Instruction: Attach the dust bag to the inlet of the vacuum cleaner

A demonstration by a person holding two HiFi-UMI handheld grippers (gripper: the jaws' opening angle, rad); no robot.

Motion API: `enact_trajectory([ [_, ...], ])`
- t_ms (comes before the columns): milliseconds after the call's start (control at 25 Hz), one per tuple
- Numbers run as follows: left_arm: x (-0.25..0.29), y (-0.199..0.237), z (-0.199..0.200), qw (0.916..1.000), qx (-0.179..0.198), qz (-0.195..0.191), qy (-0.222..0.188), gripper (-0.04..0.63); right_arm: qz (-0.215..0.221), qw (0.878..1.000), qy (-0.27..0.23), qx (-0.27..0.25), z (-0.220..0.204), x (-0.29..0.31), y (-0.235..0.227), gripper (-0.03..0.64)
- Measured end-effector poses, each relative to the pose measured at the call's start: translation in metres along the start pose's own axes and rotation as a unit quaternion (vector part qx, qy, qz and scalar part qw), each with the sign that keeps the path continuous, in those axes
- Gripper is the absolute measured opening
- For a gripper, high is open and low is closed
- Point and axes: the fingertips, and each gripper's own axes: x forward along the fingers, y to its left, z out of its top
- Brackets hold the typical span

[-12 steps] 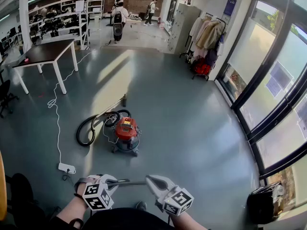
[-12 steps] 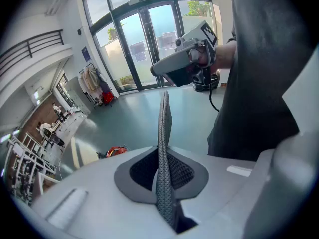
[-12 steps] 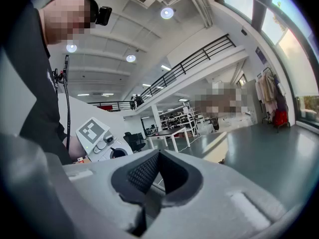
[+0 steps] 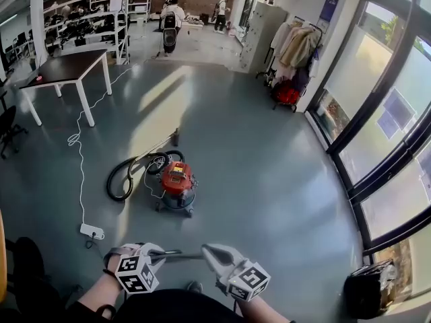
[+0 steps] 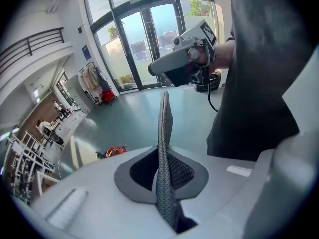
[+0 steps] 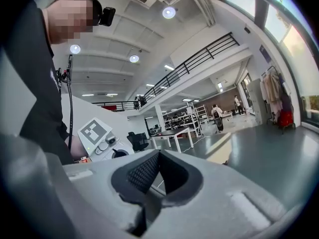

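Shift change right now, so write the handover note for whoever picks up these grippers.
Left gripper: shut on the dust bag, a thin grey woven sheet seen edge-on.
Right gripper: shut, with its tip at the bag's other end; whether it pinches the bag is unclear.
Vacuum cleaner: a red-topped canister on the floor well ahead, hose coiled beside it. The inlet is not visible from here.
Done: bag in hand.
Left: walk over, find the inlet, fit the bag.

Noting vacuum cleaner (image 4: 176, 184) standing on the floor (image 4: 262, 173) straight ahead, hose (image 4: 120, 182) lying coiled just left of it, power strip (image 4: 92, 231) lying nearer, leftward. Noting table (image 4: 62, 70) standing far left, shelving (image 4: 91, 19) behind it, coat rack (image 4: 296, 51) standing far right beside the windows (image 4: 397, 113).
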Motion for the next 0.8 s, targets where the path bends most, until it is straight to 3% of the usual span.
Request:
enact_trajectory([
  [800, 0.025, -0.001, 0.044, 0.9993, -0.010, 0.029, 0.022, 0.037, 0.001, 1.000, -0.019, 0.000, 0.001, -0.046, -0.060, -0.008],
])
